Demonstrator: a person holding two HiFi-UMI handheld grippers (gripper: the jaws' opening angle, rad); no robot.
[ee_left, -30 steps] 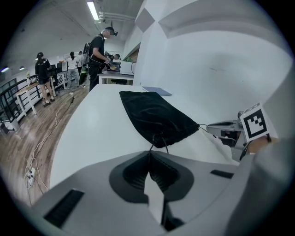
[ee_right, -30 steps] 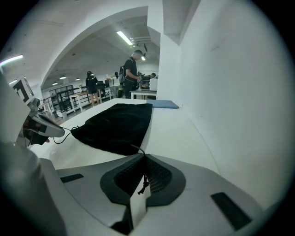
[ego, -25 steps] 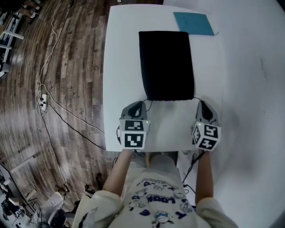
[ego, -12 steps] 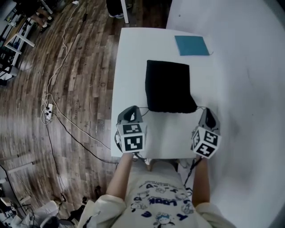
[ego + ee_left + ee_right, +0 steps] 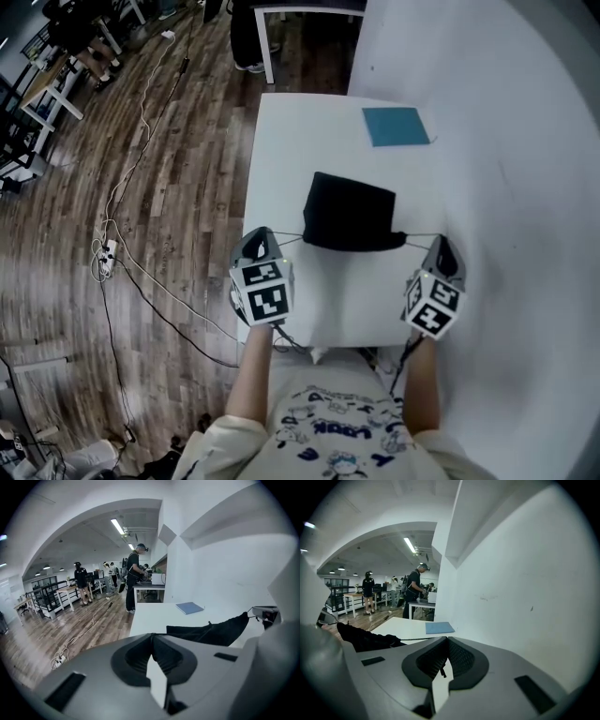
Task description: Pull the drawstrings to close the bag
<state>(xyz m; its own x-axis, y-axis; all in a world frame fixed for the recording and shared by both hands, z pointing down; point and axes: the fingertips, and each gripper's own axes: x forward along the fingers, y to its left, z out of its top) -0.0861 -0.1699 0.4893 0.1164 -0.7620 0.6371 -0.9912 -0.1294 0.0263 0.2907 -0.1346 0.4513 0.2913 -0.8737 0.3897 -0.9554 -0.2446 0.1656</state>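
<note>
A black drawstring bag lies on the white table, its near edge bunched and gathered. A thin drawstring runs from its left corner to my left gripper, which is shut on it. Another drawstring runs taut from the right corner to my right gripper, also shut on it. In the right gripper view the string leads from the bag into the shut jaws, and a short end hangs between them. In the left gripper view the bag stretches right toward the other gripper.
A blue pad lies at the table's far right. A white wall borders the table's right side. Wooden floor with cables is on the left. People stand at desks in the background.
Both grippers have moved apart, outward to the sides. The strings have drawn taut and the bag's near edge has gathered, so the bag looks shorter and narrower.
</note>
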